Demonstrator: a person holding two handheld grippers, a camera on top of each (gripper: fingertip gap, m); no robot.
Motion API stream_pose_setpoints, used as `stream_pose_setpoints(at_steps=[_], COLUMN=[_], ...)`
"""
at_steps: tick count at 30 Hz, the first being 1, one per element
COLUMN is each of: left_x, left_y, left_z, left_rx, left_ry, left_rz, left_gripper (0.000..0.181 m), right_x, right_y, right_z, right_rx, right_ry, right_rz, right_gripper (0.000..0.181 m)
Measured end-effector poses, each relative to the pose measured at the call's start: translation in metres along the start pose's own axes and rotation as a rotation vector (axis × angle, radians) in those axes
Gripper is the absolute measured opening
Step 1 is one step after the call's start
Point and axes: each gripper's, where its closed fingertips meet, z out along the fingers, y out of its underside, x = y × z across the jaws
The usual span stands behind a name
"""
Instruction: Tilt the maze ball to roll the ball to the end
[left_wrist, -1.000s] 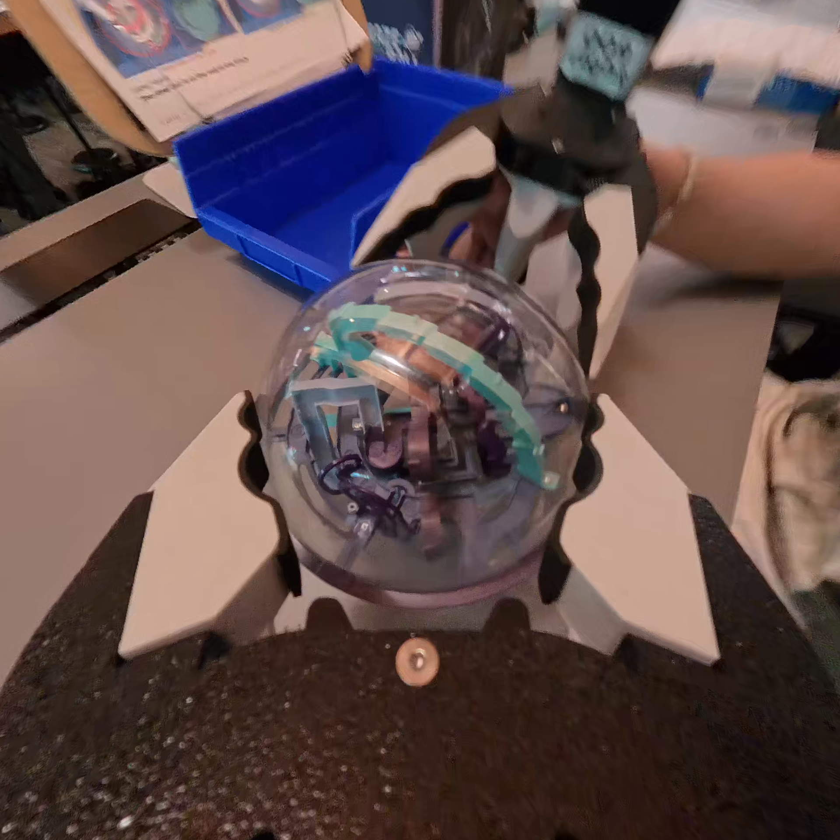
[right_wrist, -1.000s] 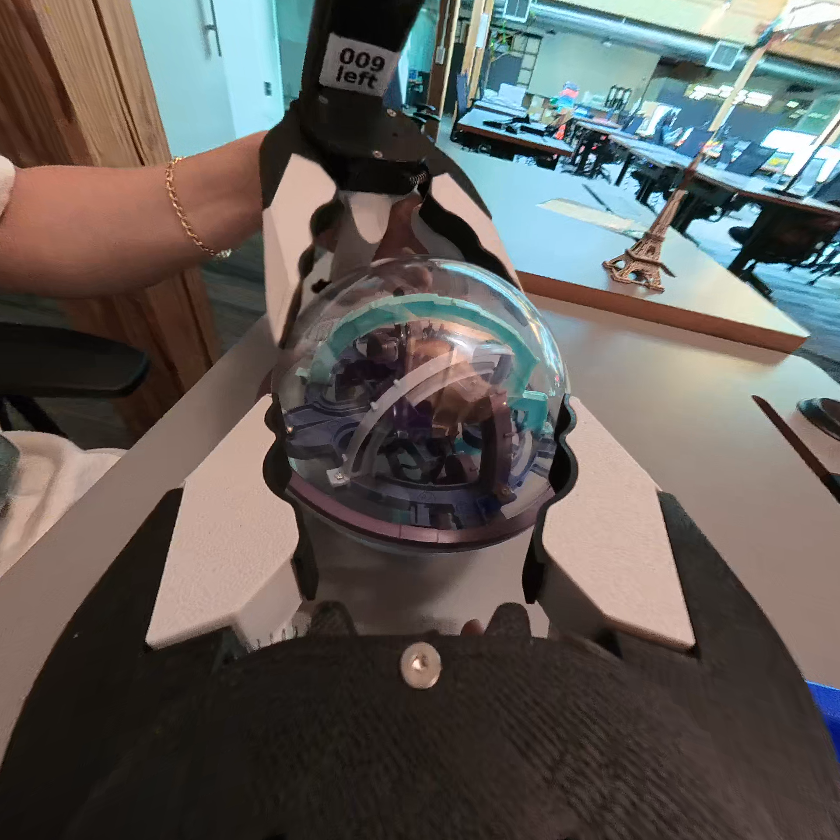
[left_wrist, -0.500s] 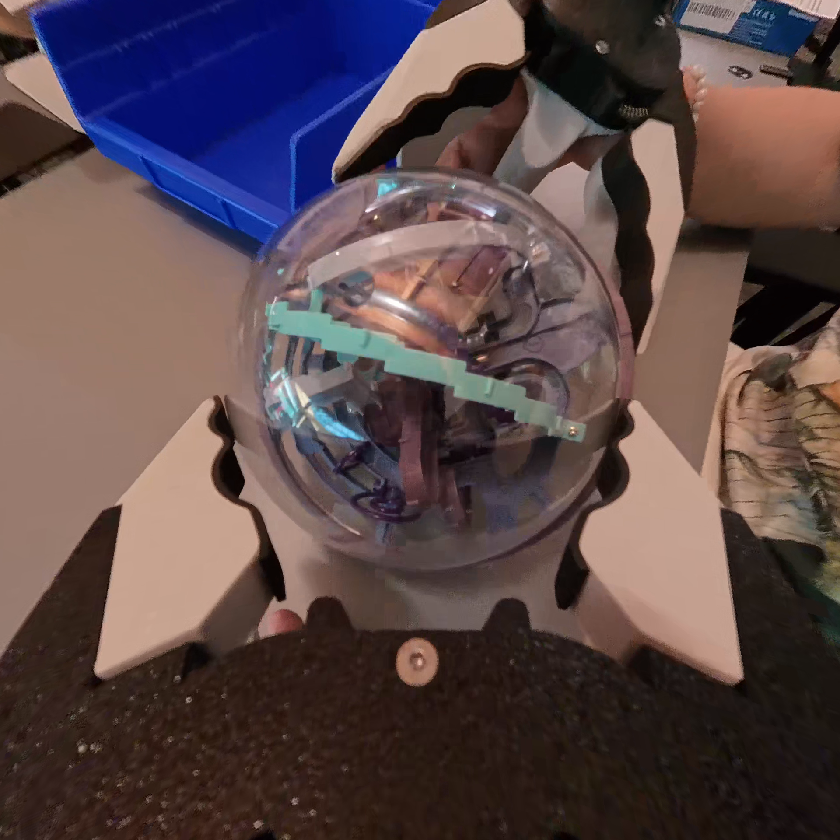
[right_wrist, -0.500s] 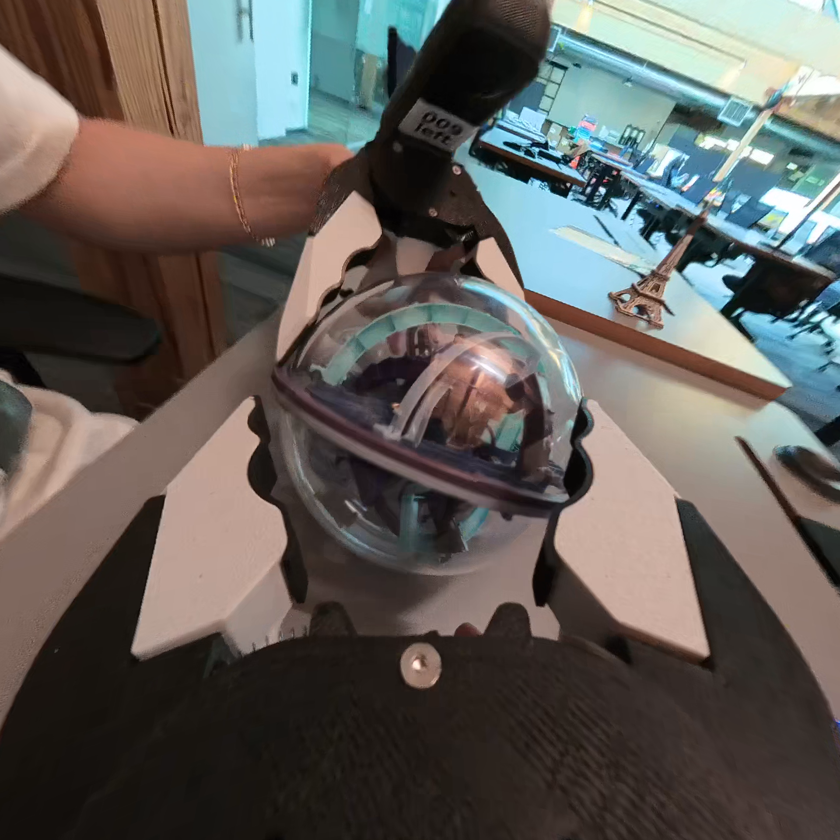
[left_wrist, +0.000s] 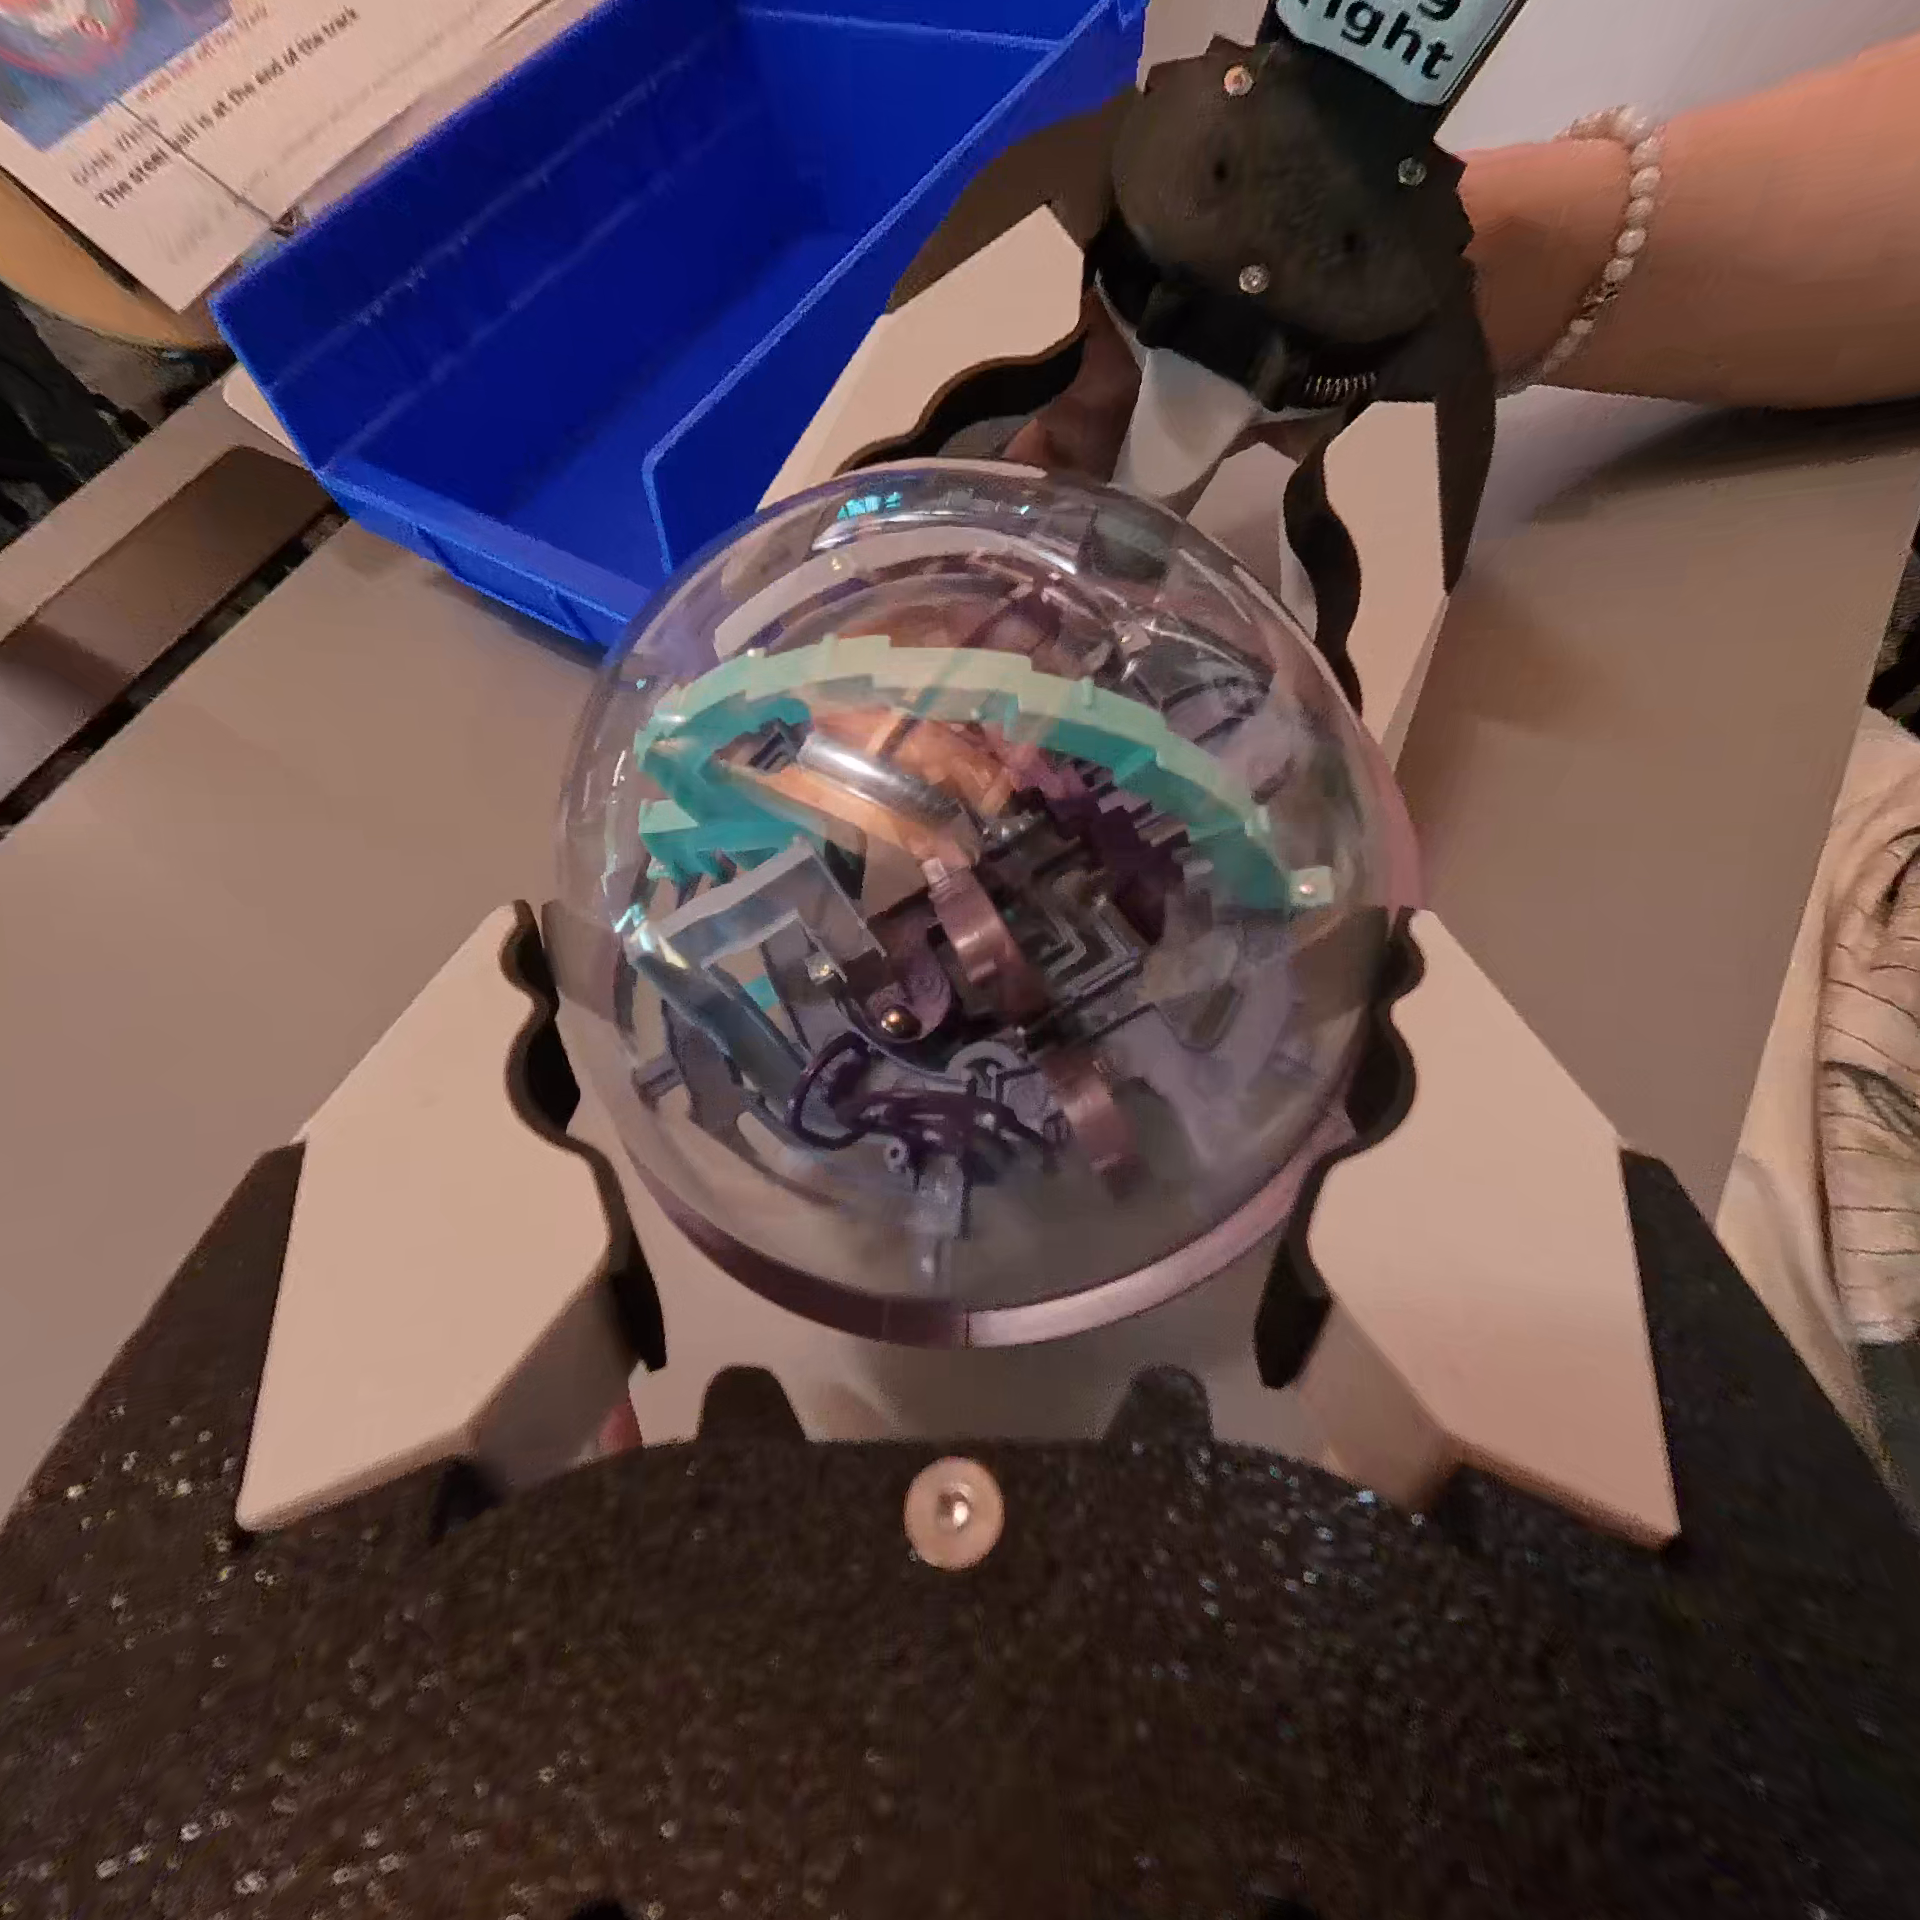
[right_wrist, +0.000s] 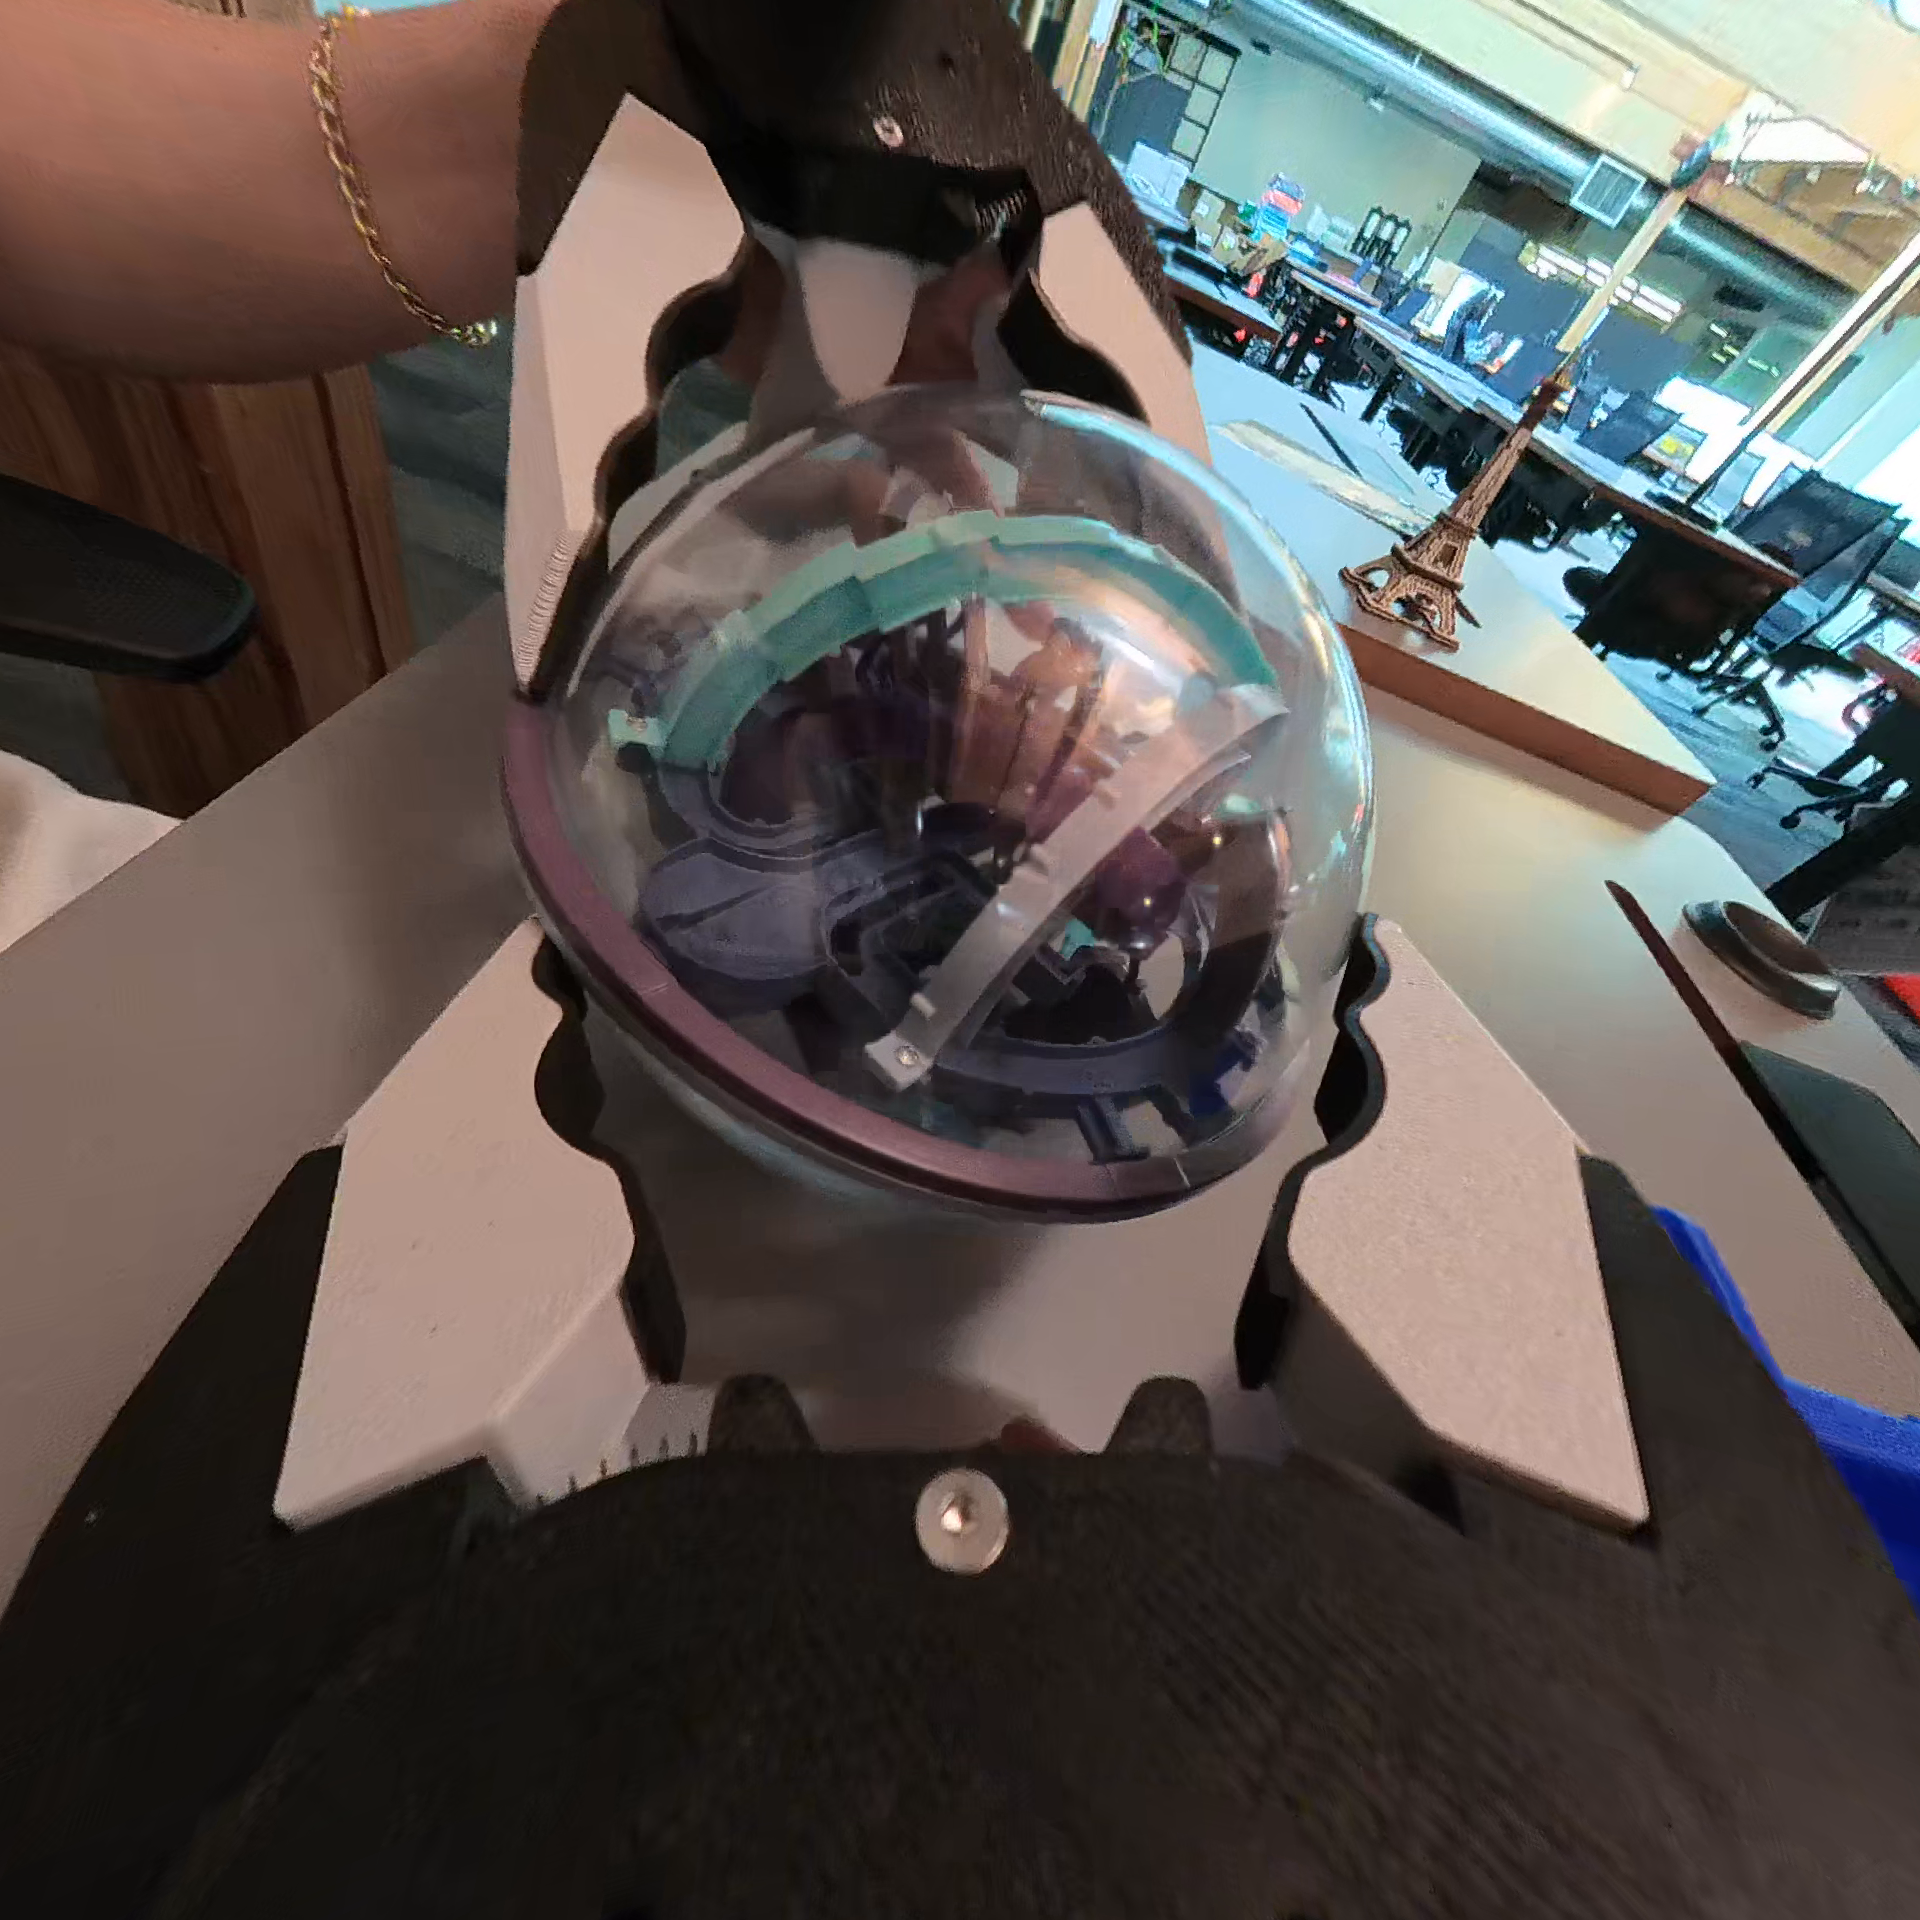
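Tilted back, maze ball (left_wrist: 977, 904) sits clamped between both tools.

The printed sheet (left_wrist: 156, 135) at eleven o'clock in the left wrist view is cut off by the top and left edges, and its picture is blurred. The blue bin (left_wrist: 582, 301) runs past the top edge, and the maze ball (left_wrist: 987, 904) hides its near corner. In the right wrist view only a blue sliver of that bin (right_wrist: 1829, 1382) shows at four o'clock. The far underside of the maze ball is hidden between both grippers. The right gripper (left_wrist: 1184, 499) loses its handle at the top edge. A striped cloth (left_wrist: 1860, 1091) at three o'clock is cut off. A dark round object (right_wrist: 1761, 956) at three o'clock is too small to identify.
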Motion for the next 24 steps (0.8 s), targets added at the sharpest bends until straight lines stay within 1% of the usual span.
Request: stream_pose_setpoints(at_steps=[5,11,18,21,24], left_x=[0.002,0.003,0.003,0.006,0.009], left_y=[-0.006,-0.006,-0.007,-0.006,-0.004], left_z=[0.003,0.002,0.002,0.004,0.008], left_rx=[0.039,0.061,0.069,0.052,0.049], left_ry=[-0.011,-0.029,-0.137,-0.146,-0.145], left_rz=[0.026,0.034,-0.038,-0.105,-0.164], left_gripper=[0.148,0.146,0.147,0.147,0.147], right_x=[0.0,0.0,-0.001,-0.003,-0.004], right_y=[0.005,0.01,0.013,0.003,-0.005], right_z=[-0.005,-0.007,-0.014,-0.014,-0.013], right_rx=[-0.014,-0.019,-0.037,-0.004,0.014], right_ry=[-0.002,-0.019,-0.012,0.011,0.026], right_rz=[-0.01,0.011,0.024,0.015,-0.037], right_gripper=[0.14,0.138,0.129,0.136,0.143])
